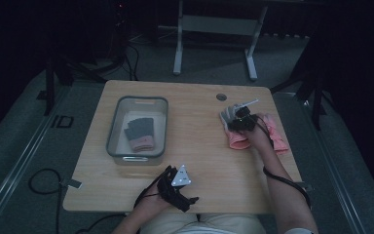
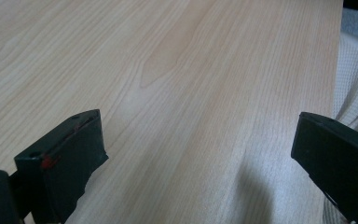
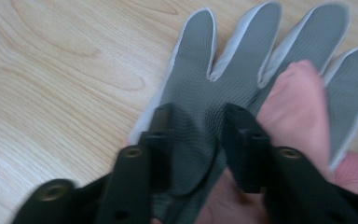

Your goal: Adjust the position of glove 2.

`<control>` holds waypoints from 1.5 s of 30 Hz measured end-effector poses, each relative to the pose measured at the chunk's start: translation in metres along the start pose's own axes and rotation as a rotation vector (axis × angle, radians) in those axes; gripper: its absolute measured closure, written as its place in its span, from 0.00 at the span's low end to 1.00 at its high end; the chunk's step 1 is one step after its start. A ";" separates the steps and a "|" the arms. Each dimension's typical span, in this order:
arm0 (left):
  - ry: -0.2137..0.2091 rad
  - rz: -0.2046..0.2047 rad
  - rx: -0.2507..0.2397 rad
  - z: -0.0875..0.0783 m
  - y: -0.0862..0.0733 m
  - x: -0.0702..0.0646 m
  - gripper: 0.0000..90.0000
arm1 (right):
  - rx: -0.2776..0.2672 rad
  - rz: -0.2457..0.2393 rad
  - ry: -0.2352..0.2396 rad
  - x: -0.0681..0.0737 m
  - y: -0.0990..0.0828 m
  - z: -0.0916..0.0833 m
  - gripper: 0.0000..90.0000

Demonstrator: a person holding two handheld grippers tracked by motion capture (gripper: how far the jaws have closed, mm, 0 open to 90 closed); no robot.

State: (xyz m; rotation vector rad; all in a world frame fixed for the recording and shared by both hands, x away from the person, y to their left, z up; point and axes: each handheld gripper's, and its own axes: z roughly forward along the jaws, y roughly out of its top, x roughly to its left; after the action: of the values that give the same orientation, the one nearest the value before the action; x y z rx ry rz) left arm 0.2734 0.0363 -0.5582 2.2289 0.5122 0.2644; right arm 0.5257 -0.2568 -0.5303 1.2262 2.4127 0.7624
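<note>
Already the right hand-held gripper (image 3: 198, 154) straddles the grey-palmed glove (image 3: 242, 65) on the counter's (image 1: 199, 146) far right — jaws narrowed around a fold of its palm, fingers pointing straight away from it; the left hand-held gripper (image 2: 196, 163) idles wide, well apart.

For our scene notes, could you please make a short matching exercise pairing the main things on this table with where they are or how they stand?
Things:
1. grey glove
2. dark gloves
3. left hand-held gripper
4. right hand-held gripper

Places or states:
A. inside the clear bin
B. open over bare table
C. on the table, partly over pink gloves
D. jaws astride the grey glove's palm

Pairs: 1-C, 2-A, 3-B, 4-D
</note>
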 end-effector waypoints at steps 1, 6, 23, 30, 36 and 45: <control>-0.001 -0.002 -0.003 0.000 0.000 0.000 0.02 | -0.001 0.007 -0.008 0.002 0.000 0.000 0.81; 0.014 0.007 0.001 0.001 0.000 0.001 0.02 | -0.017 0.115 -0.034 0.003 -0.002 0.000 0.94; 0.010 0.022 -0.006 0.001 0.000 -0.004 0.02 | -0.271 0.176 -0.017 0.064 -0.005 -0.120 0.98; 0.004 0.023 -0.014 0.000 -0.001 -0.004 0.02 | -0.252 0.213 -0.009 0.105 -0.028 -0.123 0.98; 0.003 0.029 -0.012 0.001 -0.001 -0.004 0.02 | -0.214 0.231 0.014 0.124 -0.038 -0.106 0.98; 0.006 0.029 -0.024 -0.001 -0.002 -0.003 0.02 | -0.121 0.235 0.028 0.137 -0.039 -0.062 0.98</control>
State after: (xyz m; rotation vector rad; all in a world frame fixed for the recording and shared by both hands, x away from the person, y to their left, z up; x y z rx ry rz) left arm 0.2695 0.0364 -0.5594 2.2144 0.4772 0.2910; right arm 0.3901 -0.1830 -0.5105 1.4747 2.2313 0.9824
